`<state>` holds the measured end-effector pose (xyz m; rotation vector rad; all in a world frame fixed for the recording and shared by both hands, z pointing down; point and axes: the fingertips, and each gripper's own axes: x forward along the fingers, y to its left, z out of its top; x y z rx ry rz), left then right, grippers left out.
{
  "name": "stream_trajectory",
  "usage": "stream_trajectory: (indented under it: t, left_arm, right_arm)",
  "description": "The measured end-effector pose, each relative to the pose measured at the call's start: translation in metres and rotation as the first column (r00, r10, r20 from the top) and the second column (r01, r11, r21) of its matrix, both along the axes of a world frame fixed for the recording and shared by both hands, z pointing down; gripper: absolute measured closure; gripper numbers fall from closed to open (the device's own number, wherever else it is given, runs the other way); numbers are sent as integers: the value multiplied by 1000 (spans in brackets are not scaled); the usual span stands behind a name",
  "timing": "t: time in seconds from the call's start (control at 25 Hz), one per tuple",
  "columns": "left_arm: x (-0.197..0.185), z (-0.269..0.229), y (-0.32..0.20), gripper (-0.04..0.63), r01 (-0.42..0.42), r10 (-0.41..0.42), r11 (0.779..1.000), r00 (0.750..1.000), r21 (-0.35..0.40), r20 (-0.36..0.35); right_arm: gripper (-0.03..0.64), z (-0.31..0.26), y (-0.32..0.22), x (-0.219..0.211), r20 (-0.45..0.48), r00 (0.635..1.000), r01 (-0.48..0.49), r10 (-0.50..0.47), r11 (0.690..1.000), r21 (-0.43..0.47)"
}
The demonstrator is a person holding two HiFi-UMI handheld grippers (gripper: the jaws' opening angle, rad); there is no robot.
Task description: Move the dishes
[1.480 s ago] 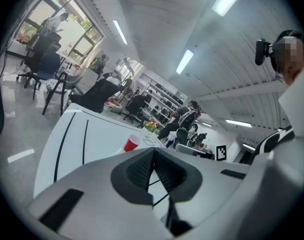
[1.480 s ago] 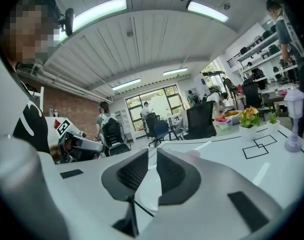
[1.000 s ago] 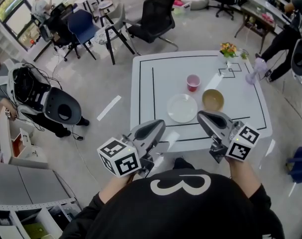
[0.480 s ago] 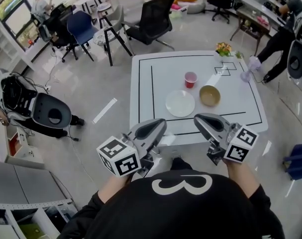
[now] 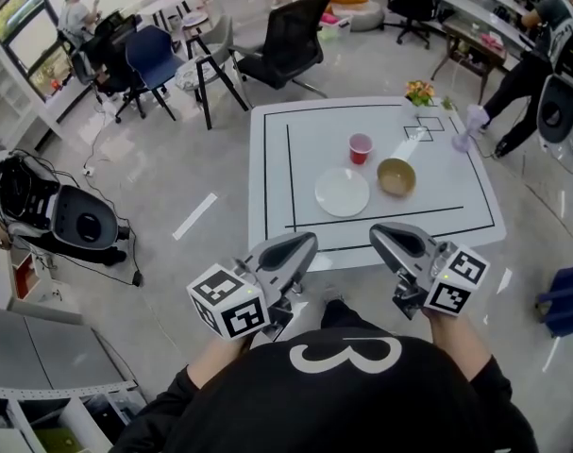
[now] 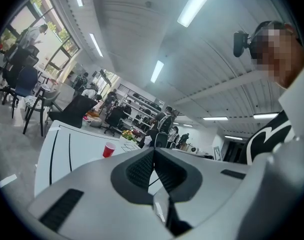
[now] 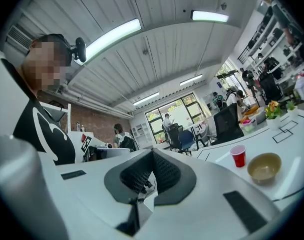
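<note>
Head view: white plate (image 5: 342,192), tan bowl (image 5: 396,176) and red cup (image 5: 360,147) sit on white table (image 5: 442,182). Left gripper (image 5: 303,243) and right gripper (image 5: 380,235) hover at the near edge, clear of the dishes.
Left gripper view: jaws clenched, nothing between.
Right gripper view: jaws clenched, empty; bowl and cup ahead-right.

Plate (image 5: 342,192) on the table (image 5: 305,144), bowl (image 5: 396,176) just right of it — cup (image 5: 360,147) behind both, chair (image 5: 291,36) beyond.
</note>
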<state>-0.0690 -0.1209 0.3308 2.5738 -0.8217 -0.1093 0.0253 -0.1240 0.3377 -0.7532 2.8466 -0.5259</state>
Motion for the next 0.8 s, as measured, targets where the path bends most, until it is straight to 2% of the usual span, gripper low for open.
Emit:
stream_trajectory:
  t: [0.8]
  left_arm:
    - [4,16,-16,592,8,-8,1000,1000,-12,18]
  right_arm:
    - [607,13,-13,15,26,999,-46,46,999,-15]
